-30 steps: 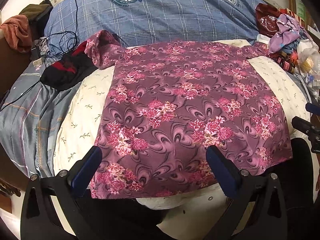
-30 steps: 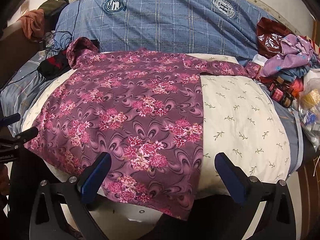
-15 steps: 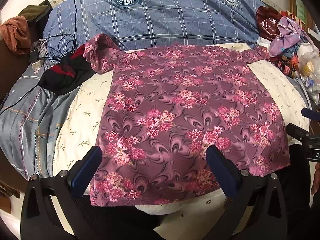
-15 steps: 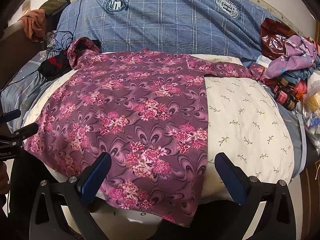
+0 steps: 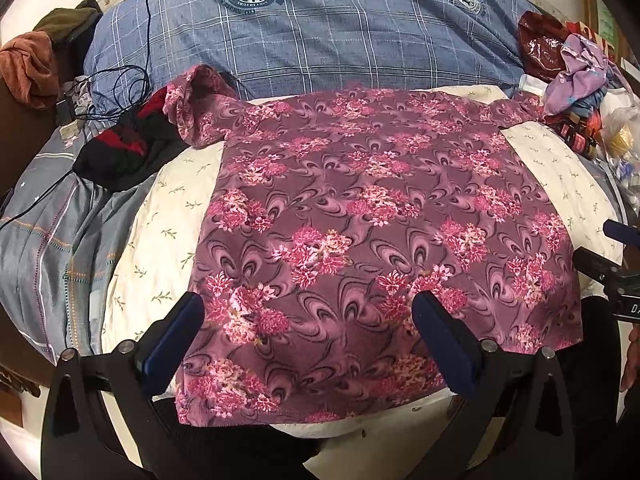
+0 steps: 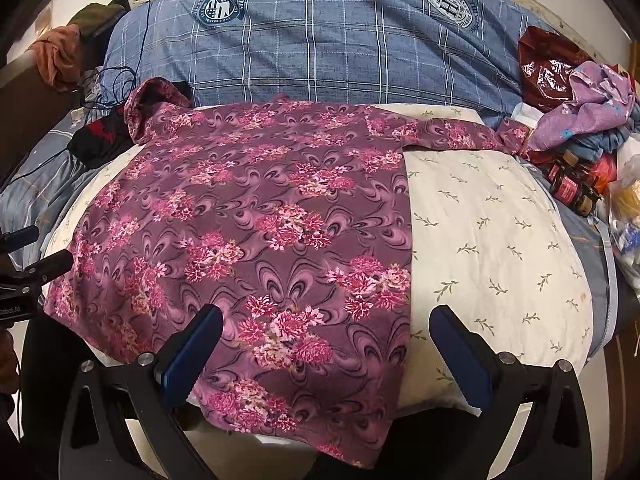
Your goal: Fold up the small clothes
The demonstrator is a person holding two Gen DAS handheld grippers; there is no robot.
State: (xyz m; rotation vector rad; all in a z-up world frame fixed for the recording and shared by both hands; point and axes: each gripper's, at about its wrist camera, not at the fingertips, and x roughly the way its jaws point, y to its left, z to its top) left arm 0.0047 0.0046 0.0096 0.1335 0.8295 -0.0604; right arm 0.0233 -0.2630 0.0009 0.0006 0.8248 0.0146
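Cluttered bedding surrounds a cream pillow (image 6: 496,248) where the floral shirt (image 5: 360,240) lies spread flat, hem overhanging the near edge. Both the left tongs (image 5: 308,336) and the right tongs (image 6: 326,350) hover wide, empty. Risk: tugging that hanging hem could slide the slippery-looking shirt off, or the crumpled far sleeve (image 5: 200,108) could spoil an even fold.
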